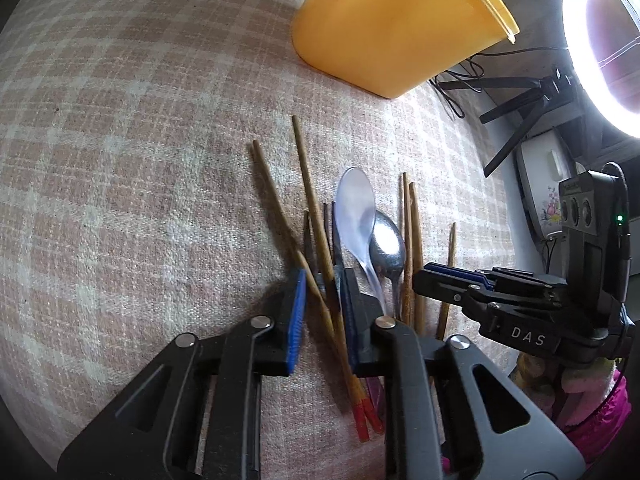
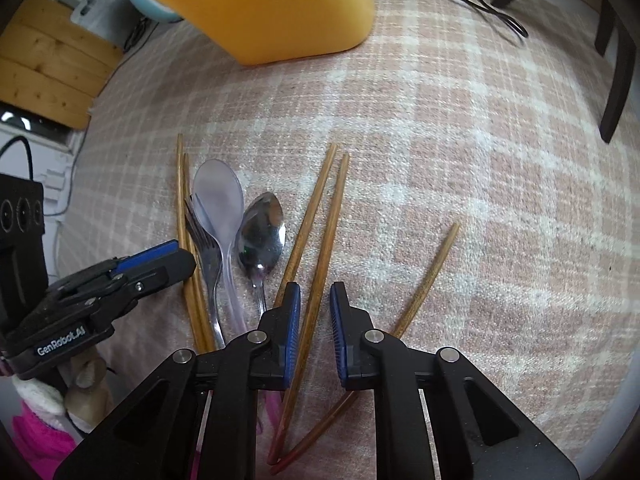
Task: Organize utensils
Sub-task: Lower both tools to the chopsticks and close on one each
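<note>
Several wooden chopsticks (image 1: 308,200), a clear plastic spoon (image 1: 354,208), a metal spoon (image 1: 387,246) and a fork (image 2: 206,248) lie on the checked cloth. A yellow tub (image 1: 384,28) stands behind them. My left gripper (image 1: 322,312) is open, its jaws on either side of two chopsticks. My right gripper (image 2: 315,316) is open with one chopstick (image 2: 324,248) between its jaws; another chopstick (image 2: 432,272) lies to its right. The right gripper also shows in the left wrist view (image 1: 448,280), low by the right-hand chopsticks. The left gripper also shows in the right wrist view (image 2: 160,264).
A ring light on a tripod (image 1: 600,40) and cables (image 2: 488,4) stand past the cloth's edge. A dark chair leg (image 2: 618,72) is at the far right. Wooden boards (image 2: 52,60) lie off the left edge. The yellow tub also shows in the right wrist view (image 2: 280,8).
</note>
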